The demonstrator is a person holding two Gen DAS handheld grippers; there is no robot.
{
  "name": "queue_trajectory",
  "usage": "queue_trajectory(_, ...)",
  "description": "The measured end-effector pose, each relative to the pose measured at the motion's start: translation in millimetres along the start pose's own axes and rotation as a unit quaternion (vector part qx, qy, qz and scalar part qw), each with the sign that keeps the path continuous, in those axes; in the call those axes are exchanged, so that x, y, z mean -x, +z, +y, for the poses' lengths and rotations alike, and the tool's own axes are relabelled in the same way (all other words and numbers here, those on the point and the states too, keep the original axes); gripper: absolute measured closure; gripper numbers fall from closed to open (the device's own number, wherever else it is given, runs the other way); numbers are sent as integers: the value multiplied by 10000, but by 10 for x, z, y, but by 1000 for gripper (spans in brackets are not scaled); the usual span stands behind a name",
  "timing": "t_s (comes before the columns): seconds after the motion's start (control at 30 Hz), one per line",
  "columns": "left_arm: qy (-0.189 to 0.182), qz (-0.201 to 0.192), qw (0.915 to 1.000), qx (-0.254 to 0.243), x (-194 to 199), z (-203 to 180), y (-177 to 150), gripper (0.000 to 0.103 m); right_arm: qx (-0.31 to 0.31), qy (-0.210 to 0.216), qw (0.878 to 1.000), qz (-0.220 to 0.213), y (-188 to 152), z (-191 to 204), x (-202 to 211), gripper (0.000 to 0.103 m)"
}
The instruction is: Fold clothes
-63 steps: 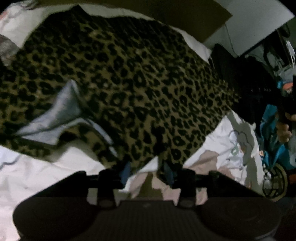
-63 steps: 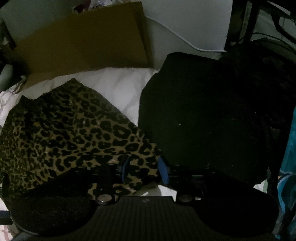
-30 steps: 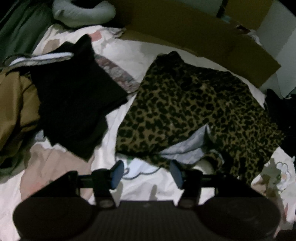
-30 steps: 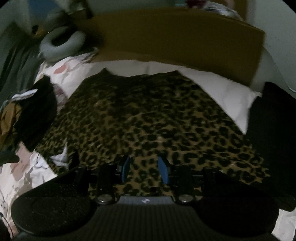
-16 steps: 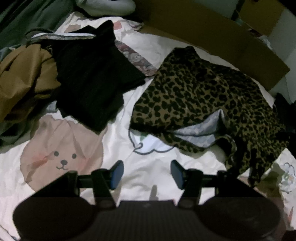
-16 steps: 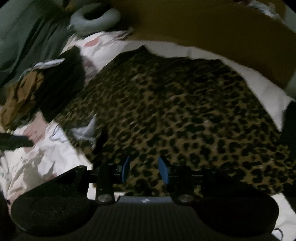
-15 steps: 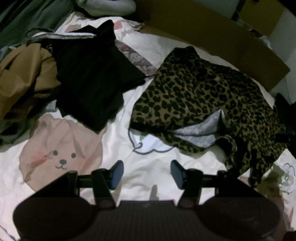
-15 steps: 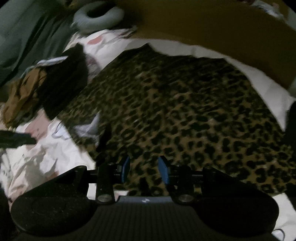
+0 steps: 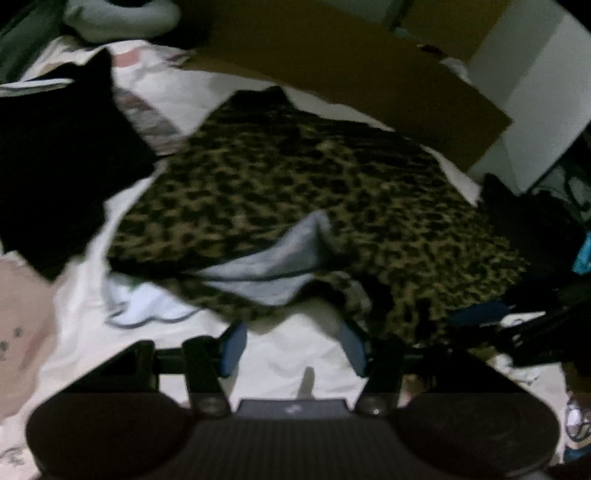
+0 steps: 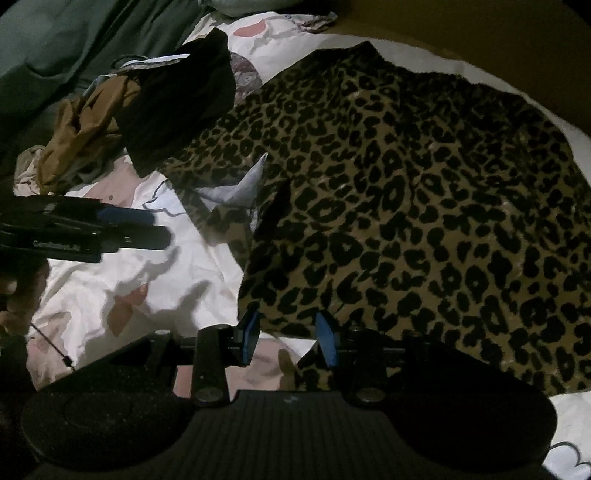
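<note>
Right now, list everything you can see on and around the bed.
leopard-print garment: one, tan with black spots, spread mid-bed, pale lining showing at its near-left edge
black garment: one, black, left of the leopard print
brown garment: one, brown, crumpled at far left
bedsheet: one, white with pink cartoon prints, under everything
cardboard: one, brown, behind the bed
neck pillow: one, grey, top left
dark pile: black, right of bed, blurred
left hand-held gripper: open, above the sheet
right hand-held gripper: open, at the leopard hem
</note>
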State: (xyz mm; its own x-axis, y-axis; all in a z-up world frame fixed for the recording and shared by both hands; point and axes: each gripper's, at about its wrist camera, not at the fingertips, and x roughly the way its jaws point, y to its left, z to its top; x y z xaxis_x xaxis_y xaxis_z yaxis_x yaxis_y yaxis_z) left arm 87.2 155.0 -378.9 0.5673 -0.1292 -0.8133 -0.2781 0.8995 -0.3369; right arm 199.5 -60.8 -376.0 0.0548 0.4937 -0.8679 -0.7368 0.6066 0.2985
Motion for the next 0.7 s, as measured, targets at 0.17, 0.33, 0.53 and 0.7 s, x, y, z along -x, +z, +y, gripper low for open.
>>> queue_trajectory(0.17,-400,213,9986,-270,-237,-232,-23,56,-49,206,9997,129,-99,12,-87,62)
queue_trajectory(0.33,-551,464,9949,-709,-474,-411,-107,58,-289,219,9990,267,-200,-83,-154,62)
queue_trajectory(0.53,-625,614,9910,-1012,-623,-458,-164,75,-1097,496,9922,318,-247,-290,-208,62)
queue_trajectory(0.7,-789,724,9877,-1142,-682,-509,-204,83,-1827,896,9786,305,-246,-404,-280,62)
